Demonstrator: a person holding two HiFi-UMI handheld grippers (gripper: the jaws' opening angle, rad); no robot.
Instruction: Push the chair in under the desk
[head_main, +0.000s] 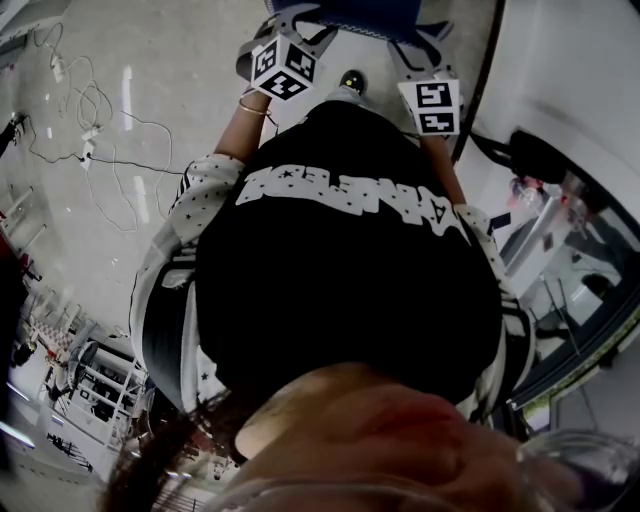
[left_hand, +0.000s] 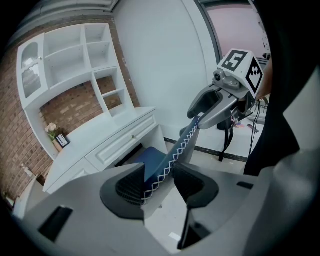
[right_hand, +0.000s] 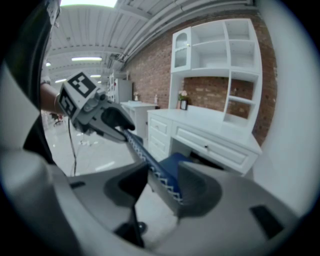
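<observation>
White cables (head_main: 92, 120) trail over the pale floor (head_main: 190, 60) on my left. Far ahead, a brick wall (right_hand: 150, 70) backs white shelves (right_hand: 220, 50). Flowers (left_hand: 51, 129) stand beside a small frame (left_hand: 62, 140).

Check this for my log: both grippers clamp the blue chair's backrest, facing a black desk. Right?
Not quite: the desk is white, as the right gripper view shows. The left gripper and right gripper do clamp the blue chair's backrest.
</observation>
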